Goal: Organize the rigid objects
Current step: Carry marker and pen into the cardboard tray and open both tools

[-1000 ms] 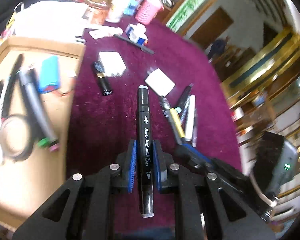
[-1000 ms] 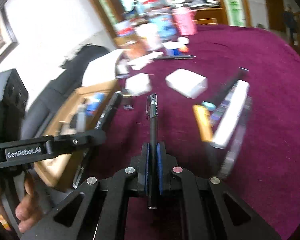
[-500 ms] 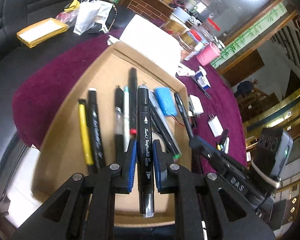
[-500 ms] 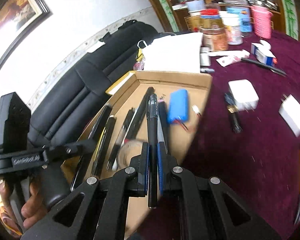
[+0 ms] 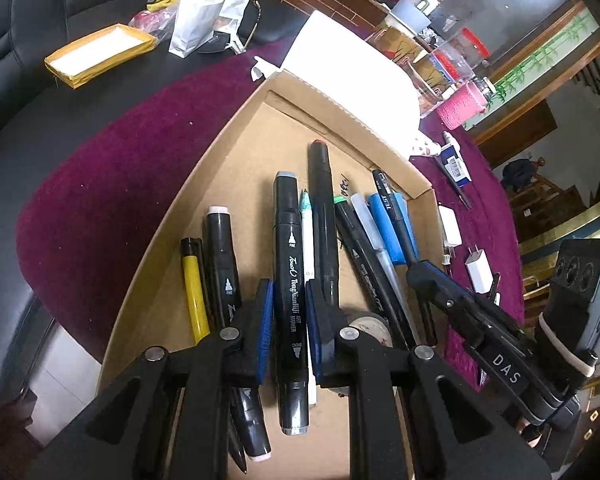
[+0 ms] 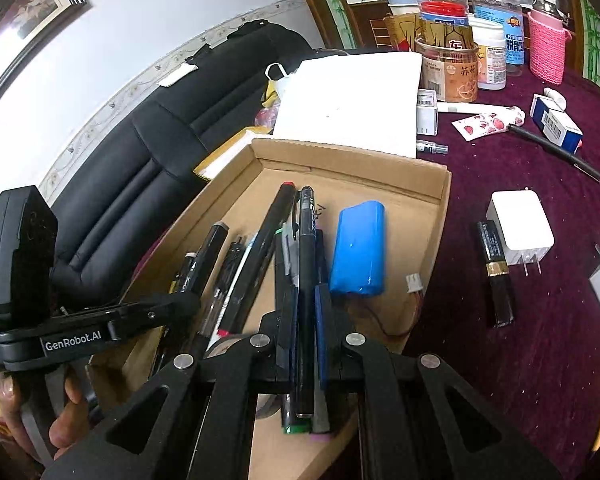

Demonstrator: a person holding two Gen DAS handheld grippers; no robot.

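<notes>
Holding over the cardboard tray (image 5: 236, 148), both claws are loaded — the left gripper (image 5: 288, 312) is clenched on a black art marker (image 5: 290, 280), the right gripper (image 6: 306, 316) on a slim black pen (image 6: 306, 280). The step in hand is judged to be the drop-off: each item is poised above the pens already laid in the tray. Next, a lowering and a release alongside that row seem called for. The blue battery pack (image 6: 358, 248) and the white charger (image 6: 520, 222) on the cloth are shown clearly only by the right view — the yellow pen (image 5: 192, 280) is plain only in the left.
</notes>
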